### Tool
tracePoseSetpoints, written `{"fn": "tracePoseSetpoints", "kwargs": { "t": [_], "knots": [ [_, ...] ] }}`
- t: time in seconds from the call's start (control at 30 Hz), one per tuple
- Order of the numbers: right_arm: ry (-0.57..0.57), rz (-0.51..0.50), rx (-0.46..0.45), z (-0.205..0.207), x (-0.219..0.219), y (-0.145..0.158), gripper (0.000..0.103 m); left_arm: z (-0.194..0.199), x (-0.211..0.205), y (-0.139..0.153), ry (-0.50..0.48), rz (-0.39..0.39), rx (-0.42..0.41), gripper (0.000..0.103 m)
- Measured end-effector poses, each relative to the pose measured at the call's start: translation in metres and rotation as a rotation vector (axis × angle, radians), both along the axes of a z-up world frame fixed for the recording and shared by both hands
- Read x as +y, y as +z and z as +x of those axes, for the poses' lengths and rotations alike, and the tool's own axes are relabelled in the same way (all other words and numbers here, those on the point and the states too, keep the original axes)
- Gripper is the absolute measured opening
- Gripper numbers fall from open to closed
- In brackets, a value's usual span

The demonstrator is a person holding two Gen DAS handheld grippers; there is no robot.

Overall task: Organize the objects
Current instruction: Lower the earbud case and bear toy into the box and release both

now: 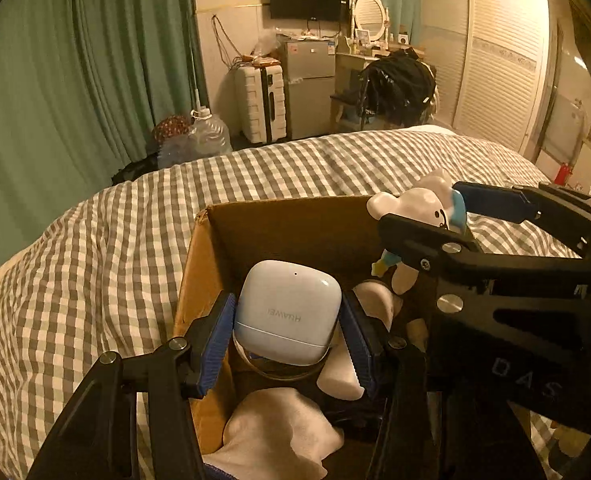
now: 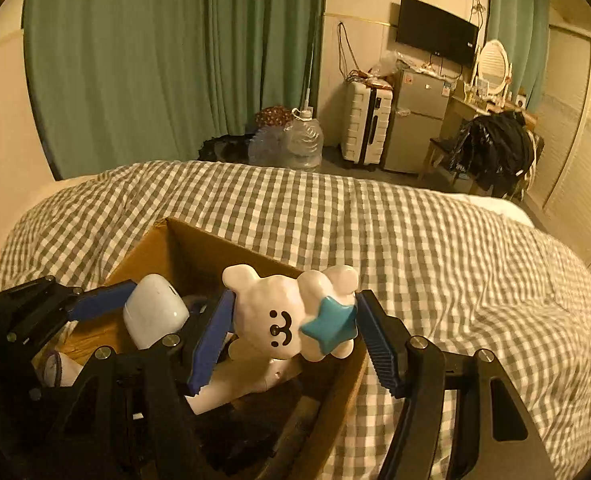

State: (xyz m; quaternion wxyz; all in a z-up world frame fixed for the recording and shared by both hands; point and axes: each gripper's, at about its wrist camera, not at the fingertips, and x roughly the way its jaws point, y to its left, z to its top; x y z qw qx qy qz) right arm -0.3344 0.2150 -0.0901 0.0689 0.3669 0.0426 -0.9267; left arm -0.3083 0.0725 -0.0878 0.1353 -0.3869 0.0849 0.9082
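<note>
An open cardboard box sits on the checked bed. My left gripper is shut on a pale blue rounded earbuds case and holds it over the box's inside; in the right wrist view the case shows at the left. My right gripper is shut on a white bear figurine with a blue star, above the box's right side. The left wrist view shows that figurine between the right gripper's fingers. Cream cloth and white items lie in the box.
Grey-and-white checked bedding spreads around the box. Beyond the bed stand green curtains, water jugs, a white suitcase, a small fridge, a chair draped with black clothes and a wardrobe.
</note>
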Motion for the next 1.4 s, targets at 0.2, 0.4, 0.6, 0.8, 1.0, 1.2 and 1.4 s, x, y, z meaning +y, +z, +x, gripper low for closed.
{"fn": "tracePoseSetpoints", "kwargs": {
  "t": [0.2,0.4,0.6,0.8,1.0,1.2,1.4],
  "knots": [
    [-0.014,-0.035,0.003,0.005,0.006,0.000,0.063,-0.003,0.006,0.003,-0.008,0.005,0.001,0.056],
    [-0.006,-0.087,0.048,0.011,0.016,0.015,0.079,0.004,0.007,0.012,-0.013,0.011,0.051,0.082],
    [-0.058,-0.133,0.082,0.025,0.027,0.030,0.082,0.017,0.002,0.032,0.006,0.027,0.073,0.089],
    [-0.093,-0.147,0.142,0.057,0.031,0.071,0.089,0.046,-0.007,0.077,-0.002,0.058,0.128,0.090],
    [-0.122,-0.099,0.242,0.106,0.029,0.130,0.093,0.092,-0.021,0.141,0.003,0.071,0.247,0.096],
    [-0.126,-0.090,0.358,0.164,0.027,0.192,0.100,0.141,-0.037,0.204,0.005,0.077,0.376,0.101],
    [-0.126,-0.060,0.463,0.221,0.026,0.238,0.101,0.184,-0.049,0.242,0.008,0.104,0.477,0.103]
  ]
}}
